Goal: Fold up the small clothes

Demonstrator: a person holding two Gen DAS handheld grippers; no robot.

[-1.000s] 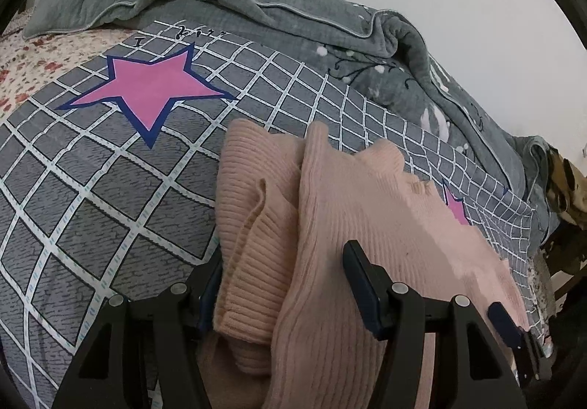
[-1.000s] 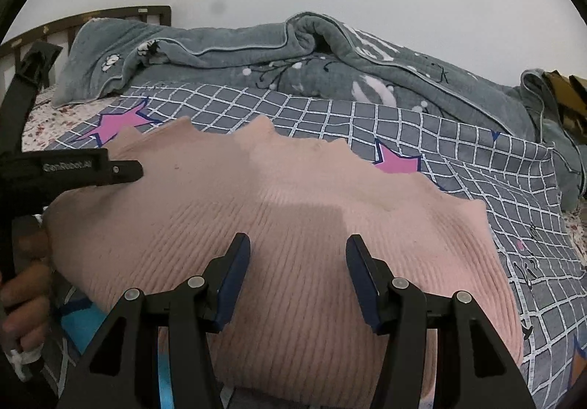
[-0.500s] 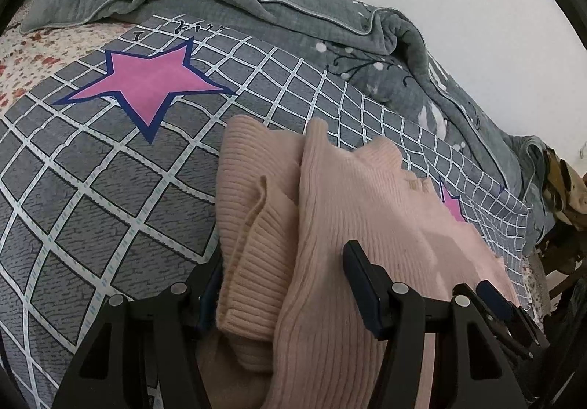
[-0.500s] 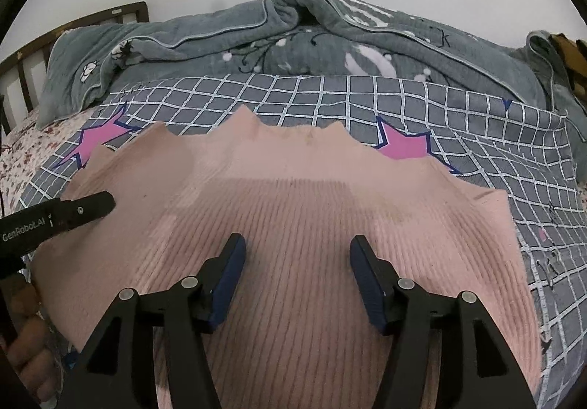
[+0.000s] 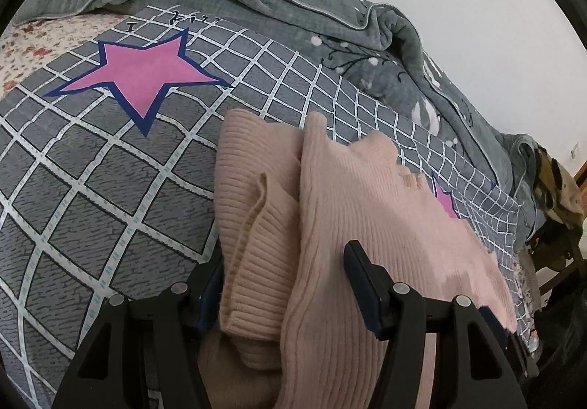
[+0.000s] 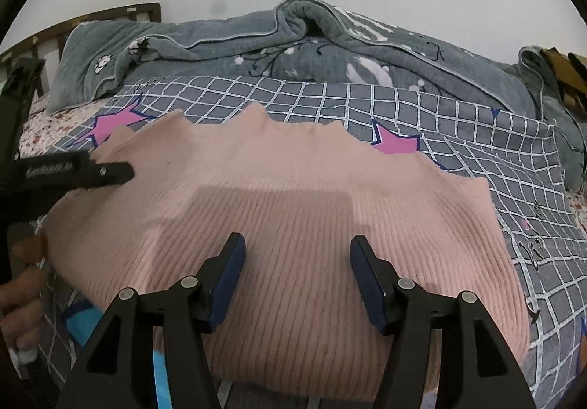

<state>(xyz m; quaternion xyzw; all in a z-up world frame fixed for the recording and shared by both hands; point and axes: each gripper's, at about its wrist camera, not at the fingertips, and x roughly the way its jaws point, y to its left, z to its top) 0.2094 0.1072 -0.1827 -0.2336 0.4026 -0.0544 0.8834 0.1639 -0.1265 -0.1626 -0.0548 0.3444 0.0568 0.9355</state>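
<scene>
A pink ribbed sweater [image 6: 293,196] lies spread on the grey checked bed sheet [image 5: 110,188]. Its left sleeve [image 5: 256,225] is folded inward over the body. My left gripper [image 5: 282,280] sits low at that left edge, jaws open, with the folded sleeve bunched between the fingers. The fabric hides the left pad. In the right wrist view the left gripper [image 6: 121,172] rests on the sweater's left side, with a person's hand [image 6: 18,299] behind it. My right gripper [image 6: 297,273] hovers open over the sweater's near middle with nothing pinched.
A rumpled grey quilt [image 6: 293,42] lies along the wall behind the sweater. A wooden headboard [image 6: 110,14] stands at the far left. A chair with heaped clothes [image 5: 557,196] is past the bed's right end. Pink stars [image 5: 143,78] mark the sheet.
The right wrist view pushed forward over the sweater and came back, and its jaws stand slightly wider. The left gripper and the folded sleeve have stayed put.
</scene>
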